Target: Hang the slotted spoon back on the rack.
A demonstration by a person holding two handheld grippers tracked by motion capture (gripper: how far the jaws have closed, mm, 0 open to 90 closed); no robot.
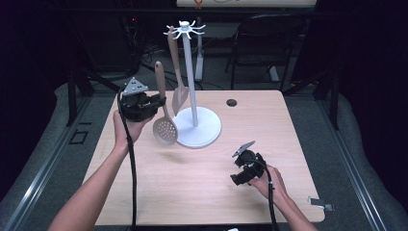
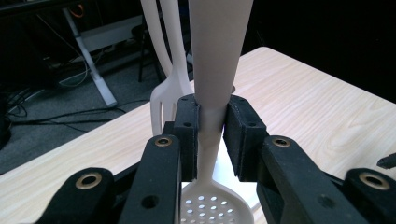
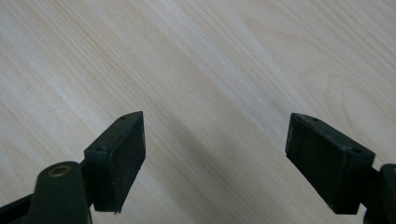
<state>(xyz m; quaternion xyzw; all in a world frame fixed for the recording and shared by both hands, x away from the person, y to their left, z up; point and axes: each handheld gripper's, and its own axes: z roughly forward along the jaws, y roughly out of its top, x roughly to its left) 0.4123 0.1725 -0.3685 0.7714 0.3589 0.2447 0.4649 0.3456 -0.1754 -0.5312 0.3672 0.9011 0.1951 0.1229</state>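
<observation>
Pale wood-grain laminate covered the table [image 1: 202,183], the largest thing in the high view, with a small round cable hole [image 1: 231,102] near its far edge. On it, toward the far middle, stood the white utensil stand [image 1: 195,126] — a round base, a thin upright pole, and a crown of hooks at the top. From one of those hooks hung a beige slotted spatula [image 1: 178,72], blade down just beside the pole, so it was stored off the table and within reach.

Left of the stand, the left gripper [image 1: 161,102] held the beige skimmer spoon [image 1: 164,127] clear of the tabletop. In the left gripper view its pads [image 2: 187,135] pressed on either side of the handle's narrow neck, just above the perforated bowl [image 2: 215,207]. The handle pointed up and the bowl hung down, which I judged to be the right way round for bringing the handle's top end to a free hook. Gripping low on the handle left that upper end free.

Smallest in the high view, the right gripper [image 1: 240,166] rested low over the near right part of the table, well apart from the stand. In the right gripper view its jaws stood wide with nothing but bare wood between them — seemingly waiting.
</observation>
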